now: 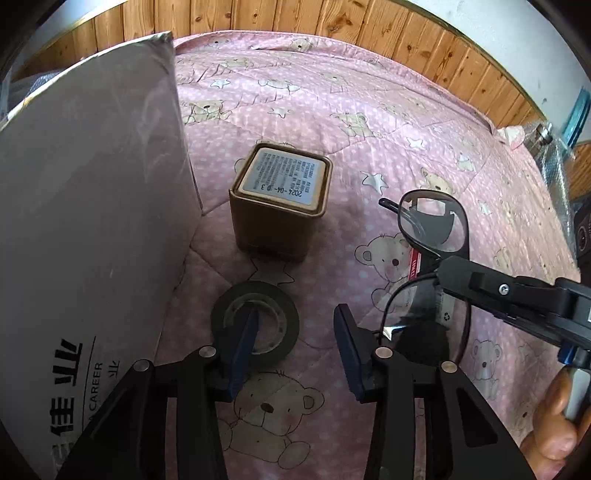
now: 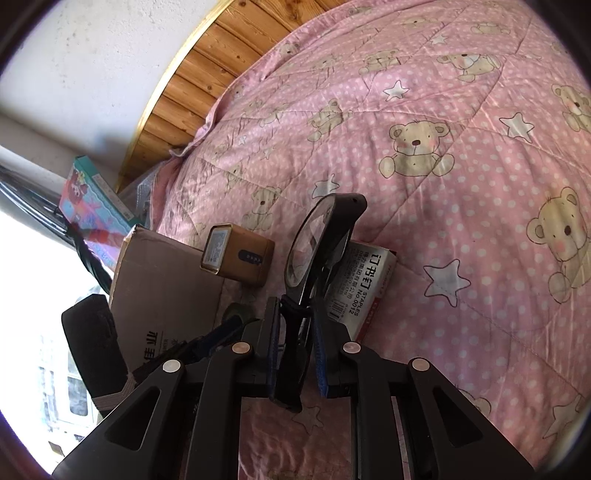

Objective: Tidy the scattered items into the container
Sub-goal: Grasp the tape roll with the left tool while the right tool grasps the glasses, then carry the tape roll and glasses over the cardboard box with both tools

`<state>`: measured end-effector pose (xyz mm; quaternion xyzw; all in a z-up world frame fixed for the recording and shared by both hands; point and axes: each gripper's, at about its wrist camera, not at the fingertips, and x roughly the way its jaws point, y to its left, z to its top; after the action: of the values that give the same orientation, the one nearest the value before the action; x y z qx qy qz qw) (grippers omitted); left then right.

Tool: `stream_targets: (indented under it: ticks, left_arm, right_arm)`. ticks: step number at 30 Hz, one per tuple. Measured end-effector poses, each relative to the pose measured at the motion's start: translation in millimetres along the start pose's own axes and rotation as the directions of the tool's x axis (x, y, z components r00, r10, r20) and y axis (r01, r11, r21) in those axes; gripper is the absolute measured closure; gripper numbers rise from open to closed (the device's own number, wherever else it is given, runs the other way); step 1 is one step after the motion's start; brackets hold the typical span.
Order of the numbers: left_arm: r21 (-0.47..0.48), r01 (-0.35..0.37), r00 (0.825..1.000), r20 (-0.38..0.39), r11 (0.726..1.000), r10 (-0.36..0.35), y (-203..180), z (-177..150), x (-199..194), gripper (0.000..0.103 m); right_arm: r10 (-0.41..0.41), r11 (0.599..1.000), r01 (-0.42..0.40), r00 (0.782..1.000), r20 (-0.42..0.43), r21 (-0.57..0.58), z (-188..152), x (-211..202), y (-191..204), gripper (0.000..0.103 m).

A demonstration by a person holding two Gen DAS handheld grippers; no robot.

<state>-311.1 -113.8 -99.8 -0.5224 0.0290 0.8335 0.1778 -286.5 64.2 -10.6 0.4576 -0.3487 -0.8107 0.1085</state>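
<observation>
My right gripper [image 2: 297, 347] is shut on a pair of black-framed glasses [image 2: 317, 240], held edge-on just above a white staples box [image 2: 364, 280] on the pink quilt. In the left wrist view the glasses [image 1: 428, 225] hang at the right, clamped by the right gripper [image 1: 448, 273]. My left gripper [image 1: 295, 350] is open and low over the quilt, its left finger over a dark tape roll [image 1: 284, 317]. A brown square tin [image 1: 277, 218] stands beyond it. The cardboard box [image 1: 92, 221] rises at the left, its inside hidden.
The pink bear-print quilt [image 1: 369, 110] covers the bed, with a wooden headboard [image 1: 295, 18] behind. A hand [image 1: 554, 424] holds the right gripper's handle. Past the bed edge lie a colourful book [image 2: 96, 206] and a window.
</observation>
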Motion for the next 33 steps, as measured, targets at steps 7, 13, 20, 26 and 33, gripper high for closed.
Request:
stream_targets:
  ticks: [7,13,20,26,33]
  left_arm:
    - [-0.048,0.075,0.996,-0.051,0.996,-0.077,14,-16,-14,0.086]
    - [-0.064,0.103,0.989,-0.098,0.993,-0.109,15,-32,-25,0.086]
    - [0.047,0.013,0.996,-0.084,0.999,-0.009,-4,-33,-22,0.087]
    - [0.029,0.01,0.998,-0.067,1.0,-0.008,-9,-40,-46,0.089]
    - [0.034,0.017,1.0,0.003,0.999,-0.017,-28,-50,-94,0.089]
  right_arm:
    - [0.009,0.999,-0.007,0.999,0.039,-0.054,-7,-34,13,0.086]
    - [0.009,0.996,-0.007,1.0,0.016,-0.084,-26,-56,13,0.086]
    - [0.01,1.0,-0.01,1.0,-0.005,-0.03,-41,-60,-5,0.087]
    - [0.009,0.999,-0.009,1.0,0.006,-0.039,-53,-76,-2,0.088]
    - [0.019,0.998,-0.018,1.0,0.013,-0.068,-74,-97,10,0.089]
